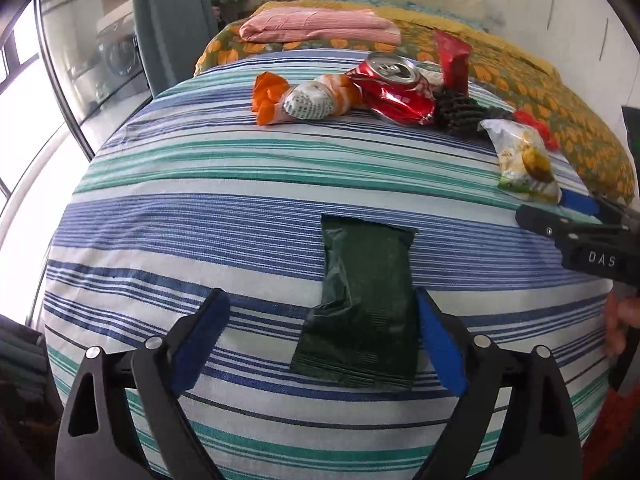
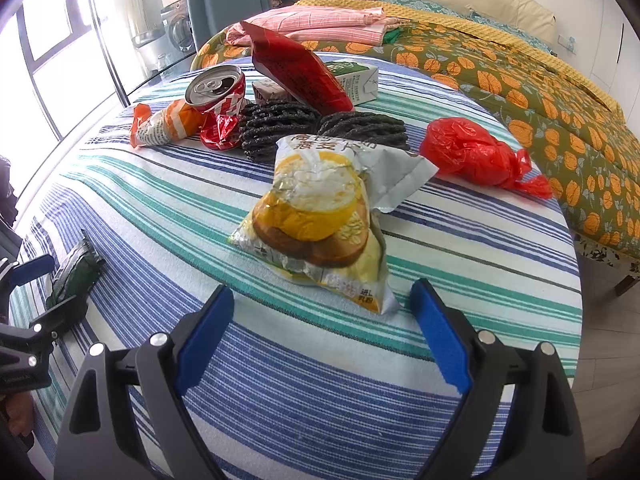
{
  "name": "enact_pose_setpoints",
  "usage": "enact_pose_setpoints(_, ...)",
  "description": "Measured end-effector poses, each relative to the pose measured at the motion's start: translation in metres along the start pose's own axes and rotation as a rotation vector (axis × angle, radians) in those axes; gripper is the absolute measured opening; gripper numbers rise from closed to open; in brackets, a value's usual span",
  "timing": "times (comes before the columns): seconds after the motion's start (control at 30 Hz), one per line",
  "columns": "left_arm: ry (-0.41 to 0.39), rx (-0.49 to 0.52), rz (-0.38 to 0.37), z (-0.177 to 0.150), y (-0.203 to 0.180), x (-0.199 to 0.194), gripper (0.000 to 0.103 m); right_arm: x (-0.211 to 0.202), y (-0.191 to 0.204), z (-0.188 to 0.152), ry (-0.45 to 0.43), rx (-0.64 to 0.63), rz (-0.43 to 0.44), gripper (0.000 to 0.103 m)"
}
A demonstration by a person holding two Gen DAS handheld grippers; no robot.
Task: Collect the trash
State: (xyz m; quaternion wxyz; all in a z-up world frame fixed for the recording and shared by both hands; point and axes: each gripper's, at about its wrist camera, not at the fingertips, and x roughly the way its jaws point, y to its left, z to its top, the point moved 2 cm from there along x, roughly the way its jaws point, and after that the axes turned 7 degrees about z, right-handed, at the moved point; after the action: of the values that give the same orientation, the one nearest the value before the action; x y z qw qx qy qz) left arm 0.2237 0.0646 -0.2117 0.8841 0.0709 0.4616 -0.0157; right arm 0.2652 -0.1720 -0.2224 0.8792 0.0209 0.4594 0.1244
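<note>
The left gripper [image 1: 322,344] is spread wide and empty, a dark green packet [image 1: 362,300] lying flat between its fingers. The right gripper [image 2: 322,336] gapes empty too, a yellow snack bag [image 2: 320,224] just ahead.

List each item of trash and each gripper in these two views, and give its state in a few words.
left gripper: open, straddling the dark green wrapper
right gripper: open, empty
dark green wrapper: flat, unheld
yellow snack bag: torn open, crumpled
soda can: opened, crushed
red plastic bag: knotted
milk carton: lying on its side
</note>
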Motion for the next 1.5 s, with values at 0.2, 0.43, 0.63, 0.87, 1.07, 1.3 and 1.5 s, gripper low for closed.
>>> enact_pose_setpoints(0.2, 0.007, -0.004, 0.006, 0.001, 0.002, 0.005, 0.097, -0.003, -0.005, -0.001, -0.017, 0.027, 0.042, 0.088)
enact_pose_setpoints(0.43, 0.001, -0.011, 0.010, 0.000, 0.002, 0.003, 0.097, -0.017, -0.006, 0.003, -0.027, 0.135, 0.086, 0.087)
enact_pose_setpoints(0.63, 0.002, -0.012, 0.010, -0.001, 0.002, 0.002, 0.097, -0.006, 0.013, 0.035, -0.004, 0.152, 0.016, 0.088)
enact_pose_setpoints(0.87, 0.001, -0.012, 0.011, -0.001, 0.002, 0.002, 0.097, 0.002, 0.003, 0.031, 0.043, 0.137, -0.017, 0.056)
enact_pose_setpoints(1.07, 0.001, -0.011, 0.007, -0.001, 0.002, 0.002, 0.097, -0.039, 0.016, 0.017, 0.104, 0.007, 0.099, 0.054)
enact_pose_setpoints(1.3, -0.020, 0.003, -0.115, -0.005, 0.001, -0.006, 0.098, -0.058, 0.035, -0.036, 0.241, -0.134, 0.138, 0.061)
enact_pose_setpoints(1.5, -0.002, 0.010, -0.164, -0.010, 0.004, -0.013, 0.098, -0.077, 0.016, -0.048, 0.139, -0.042, 0.159, 0.081)
